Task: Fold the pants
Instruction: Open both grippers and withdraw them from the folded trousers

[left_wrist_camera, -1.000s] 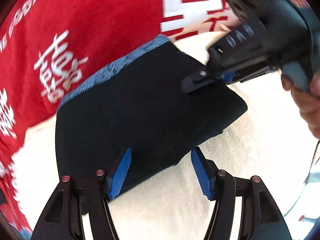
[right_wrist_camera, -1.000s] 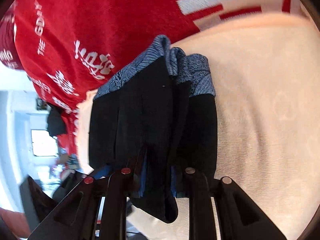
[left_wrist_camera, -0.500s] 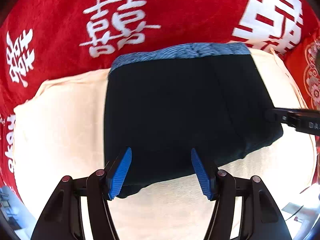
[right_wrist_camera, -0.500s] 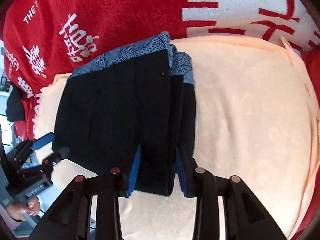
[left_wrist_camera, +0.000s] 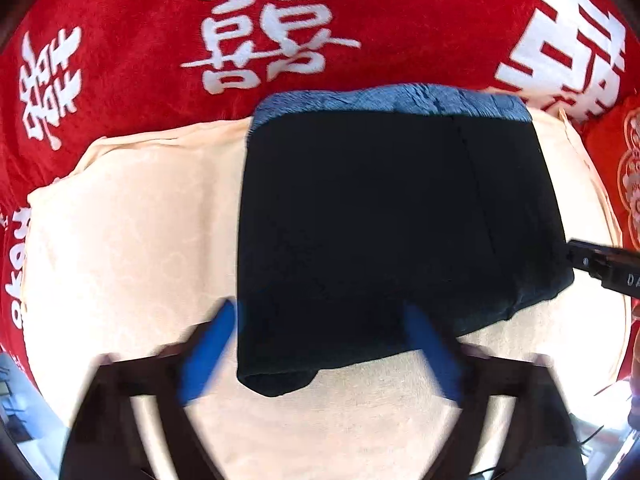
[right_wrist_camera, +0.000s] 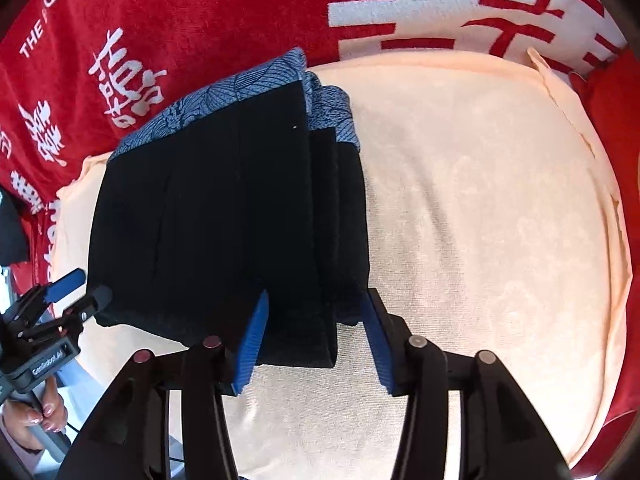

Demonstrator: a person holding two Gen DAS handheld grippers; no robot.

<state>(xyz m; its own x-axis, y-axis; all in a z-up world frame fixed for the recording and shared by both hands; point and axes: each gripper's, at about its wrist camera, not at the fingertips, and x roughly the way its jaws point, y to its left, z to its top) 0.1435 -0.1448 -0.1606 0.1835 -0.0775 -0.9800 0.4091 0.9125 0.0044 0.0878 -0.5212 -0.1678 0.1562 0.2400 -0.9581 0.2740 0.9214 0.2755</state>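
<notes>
The black pants lie folded into a compact stack on a cream towel, their blue patterned waistband at the far edge. My left gripper is open and blurred, its blue pads straddling the near edge of the stack. It also shows at the left of the right wrist view. My right gripper is open, with the near corner of the pants lying between its pads. Its tip shows at the right edge of the left wrist view.
A red blanket with white characters lies under and behind the towel. A red patterned cushion sits at the right. The towel's bare part stretches right of the pants. A hand holds the left gripper's handle.
My right gripper has opened and let go of the pants, which now rest on the towel. My left gripper has drawn back a little and is moving.
</notes>
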